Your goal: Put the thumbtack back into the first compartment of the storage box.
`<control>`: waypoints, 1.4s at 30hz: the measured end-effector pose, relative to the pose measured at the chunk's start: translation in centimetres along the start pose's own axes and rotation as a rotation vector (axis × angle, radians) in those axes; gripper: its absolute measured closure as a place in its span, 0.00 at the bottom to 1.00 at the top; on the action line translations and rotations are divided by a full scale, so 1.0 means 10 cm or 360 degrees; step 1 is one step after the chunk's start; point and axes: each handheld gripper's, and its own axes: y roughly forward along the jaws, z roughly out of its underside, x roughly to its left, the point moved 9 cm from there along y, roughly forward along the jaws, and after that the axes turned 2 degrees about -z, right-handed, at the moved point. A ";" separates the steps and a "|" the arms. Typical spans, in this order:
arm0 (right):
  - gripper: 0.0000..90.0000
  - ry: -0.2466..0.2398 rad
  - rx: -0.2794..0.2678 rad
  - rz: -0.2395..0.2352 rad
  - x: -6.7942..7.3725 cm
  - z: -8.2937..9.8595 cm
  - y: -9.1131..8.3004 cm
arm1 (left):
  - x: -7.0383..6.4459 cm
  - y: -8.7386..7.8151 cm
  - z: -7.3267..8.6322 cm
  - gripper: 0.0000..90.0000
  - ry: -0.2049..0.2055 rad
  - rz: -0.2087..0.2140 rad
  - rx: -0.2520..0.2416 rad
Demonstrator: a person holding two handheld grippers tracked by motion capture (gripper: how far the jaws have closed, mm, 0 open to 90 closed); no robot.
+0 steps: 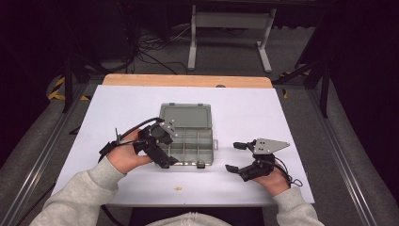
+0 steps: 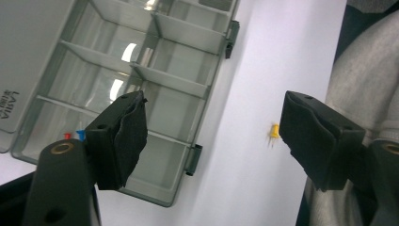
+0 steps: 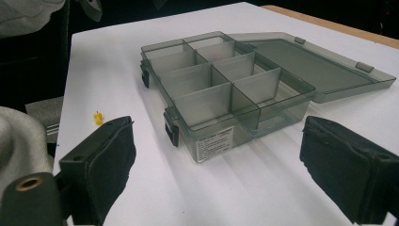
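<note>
A grey see-through compartment box (image 1: pixel 195 141) lies open mid-table, its lid (image 1: pixel 184 115) folded flat behind it. My left gripper (image 1: pixel 162 148) hovers open over the box's left front corner, nothing between its jaws. In the left gripper view (image 2: pixel 214 122) the box (image 2: pixel 155 80) lies below, with a red pin (image 2: pixel 67 135) and a blue pin (image 2: pixel 81 134) in one compartment. A yellow pushpin (image 1: pixel 178 189) lies loose on the white sheet in front of the box. My right gripper (image 1: pixel 234 157) stands open and empty to the right of the box (image 3: pixel 226 94), the yellow pushpin (image 3: pixel 98 117) off to its left.
A white sheet (image 1: pixel 244 117) covers the table, with a wooden edge (image 1: pixel 188 80) at the far side. Grey sleeves come in from the bottom. A white frame (image 1: pixel 230 33) and cables stand on the floor beyond the table.
</note>
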 end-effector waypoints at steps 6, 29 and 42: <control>0.12 0.0002 0.0003 -0.0003 0.00 0.00 0.00 | -0.09 0.03 0.02 0.26 0.0030 0.0049 -0.0006; 0.12 0.0001 -0.0004 -0.0002 0.00 0.00 -0.01 | -0.36 0.21 0.06 0.29 0.0100 0.0139 0.0072; 0.12 0.0000 -0.0014 -0.0010 0.01 -0.01 -0.01 | -0.51 0.48 0.19 0.32 0.0094 0.0262 0.0125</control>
